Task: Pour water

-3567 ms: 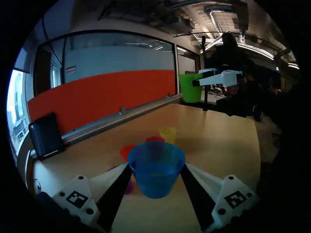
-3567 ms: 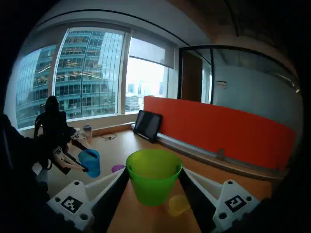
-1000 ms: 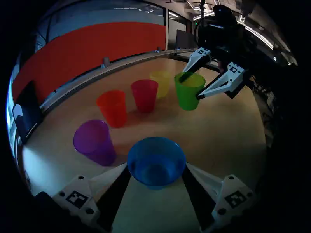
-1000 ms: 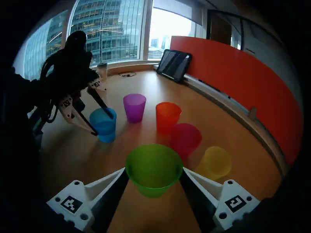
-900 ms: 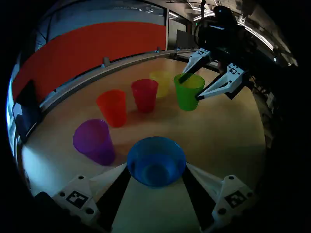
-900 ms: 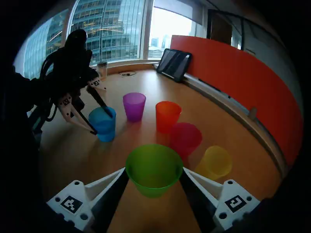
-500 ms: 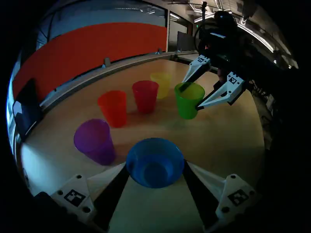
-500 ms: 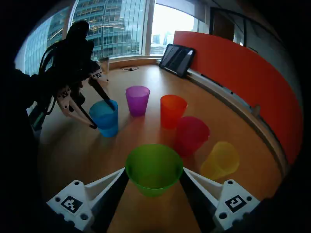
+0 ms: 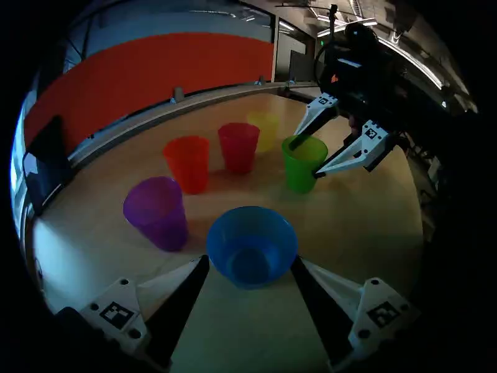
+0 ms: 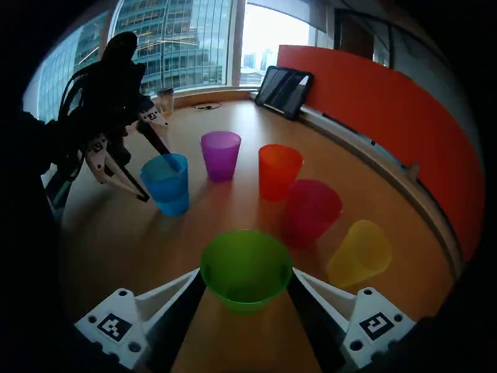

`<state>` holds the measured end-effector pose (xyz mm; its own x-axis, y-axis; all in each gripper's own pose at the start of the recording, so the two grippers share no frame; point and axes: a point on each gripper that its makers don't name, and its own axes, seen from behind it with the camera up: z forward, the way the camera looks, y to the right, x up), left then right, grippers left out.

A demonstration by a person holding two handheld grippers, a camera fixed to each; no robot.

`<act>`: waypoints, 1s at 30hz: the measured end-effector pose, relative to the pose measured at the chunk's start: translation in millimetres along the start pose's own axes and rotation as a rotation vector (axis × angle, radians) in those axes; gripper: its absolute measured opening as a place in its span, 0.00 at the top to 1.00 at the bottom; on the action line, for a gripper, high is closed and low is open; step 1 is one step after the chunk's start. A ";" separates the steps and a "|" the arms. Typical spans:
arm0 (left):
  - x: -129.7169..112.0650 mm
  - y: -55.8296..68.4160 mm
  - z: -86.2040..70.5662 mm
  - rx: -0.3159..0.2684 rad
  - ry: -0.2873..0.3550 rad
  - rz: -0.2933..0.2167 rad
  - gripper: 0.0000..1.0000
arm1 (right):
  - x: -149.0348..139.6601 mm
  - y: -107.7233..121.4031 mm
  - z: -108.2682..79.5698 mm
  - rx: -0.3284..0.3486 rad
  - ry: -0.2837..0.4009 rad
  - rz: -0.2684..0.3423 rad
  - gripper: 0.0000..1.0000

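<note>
On the wooden counter [image 10: 124, 248], my right gripper [image 10: 246, 273] clamps the green cup [image 10: 246, 267]. The blue cup [image 9: 251, 248], holding water, stands mid-counter between my left gripper's [image 9: 248, 260] fingers, grip unclear. Seemingly setting down; next, release gently.

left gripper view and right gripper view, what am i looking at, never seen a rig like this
No robot: a person holds a two-fingered tool in each hand, with a fisheye camera on each looking along its fingers. Each picture shows its own tool at the bottom, the other farther off. On the wooden table stand a purple cup, an orange cup, a red cup and a yellow cup. The right tool grips a green cup. The left tool has fingers flanking a blue cup; whether they press it is unclear.
</note>
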<state>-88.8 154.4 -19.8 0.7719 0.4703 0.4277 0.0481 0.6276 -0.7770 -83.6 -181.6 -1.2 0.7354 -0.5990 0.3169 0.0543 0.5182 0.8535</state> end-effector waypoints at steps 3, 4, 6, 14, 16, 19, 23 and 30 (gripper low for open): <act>1.0 -0.6 -2.4 0.001 0.006 -0.005 0.03 | -0.3 -1.1 1.0 0.003 0.002 0.001 0.08; 1.1 -0.6 -2.8 0.000 0.007 -0.006 0.03 | -0.4 -1.3 1.2 0.003 0.002 0.002 0.08; 1.1 -0.6 -3.3 -0.001 0.009 -0.009 0.03 | -0.7 -1.5 1.7 0.002 0.002 0.002 0.09; -0.1 0.5 -4.5 -0.001 0.009 -0.009 0.03 | -5.5 -1.1 0.8 -0.008 -0.009 0.006 0.07; 0.0 0.8 -5.2 -0.002 0.009 -0.009 0.03 | -6.6 -0.7 0.2 -0.011 -0.011 0.008 0.02; -0.8 1.1 -6.9 -0.001 0.009 -0.010 0.03 | -8.2 -0.1 -1.1 -0.017 -0.015 0.010 0.00; -2.7 1.1 -10.8 0.004 0.009 -0.013 0.03 | -9.6 0.1 -5.2 -0.026 -0.012 0.016 0.00; -7.0 -0.3 -20.3 0.027 0.009 -0.025 0.02 | -16.0 1.4 -19.6 -0.053 -0.002 0.039 0.00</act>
<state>-81.3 138.3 -31.9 0.7764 0.4485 0.4429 0.0509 0.6557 -0.7533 -82.1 -159.3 -13.2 0.7366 -0.5786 0.3502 0.0614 0.5729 0.8173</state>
